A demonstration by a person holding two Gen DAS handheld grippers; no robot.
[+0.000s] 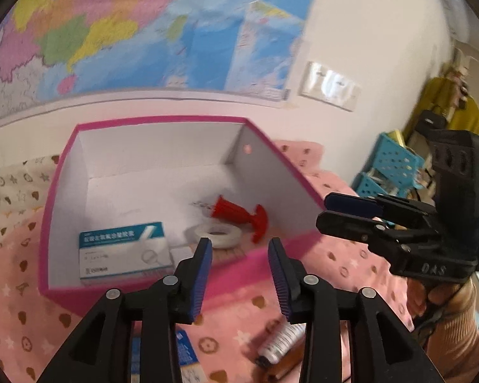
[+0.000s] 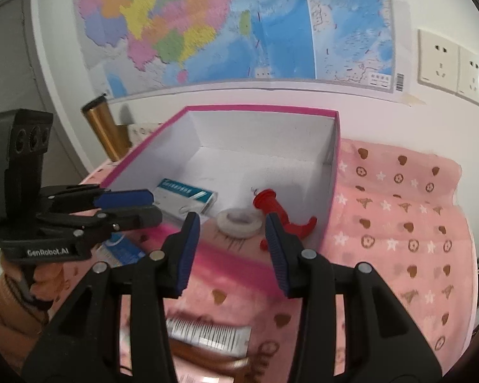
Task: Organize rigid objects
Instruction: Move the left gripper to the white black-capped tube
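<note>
While both grippers hover at the near edge of the pink box (image 1: 60,172), nothing sits between either pair of jaws; each stands parted and empty.

Left to right across the scene:
- Left gripper (image 1: 239,274): jaws apart, aimed down over the box's near wall.
- Inside the box, left: white-and-teal carton (image 1: 124,249), lying flat. Light, stiff card; a hard pinch could crush it. Best taken across its short sides.
- Centre: tape roll (image 1: 217,233), flat on the floor of the box. Light, rigid ring, smooth surface likely slippery; take it across the rim or with one finger through the hole.
- Right of it, just beside: red plastic piece (image 1: 239,214), ribbed cone with a flared foot, on its side. Hard, light; the ribs should give good purchase.
- Right gripper (image 2: 233,249): released, nothing grasped, also pointing at the box.

Still outside on the pink patterned cloth (image 2: 399,223), near the grippers: a white tube (image 1: 281,341) and a blue-printed pack (image 1: 185,351) in the left wrist view, a barcoded item (image 2: 207,335) in the right. These are probably next to go in. The tube may dent; grip mid-body.

Hard to read: all three loose items are half hidden behind the fingers and blurred. Carton print is illegible. Something brown lies under the tube; what it is I cannot tell.
</note>
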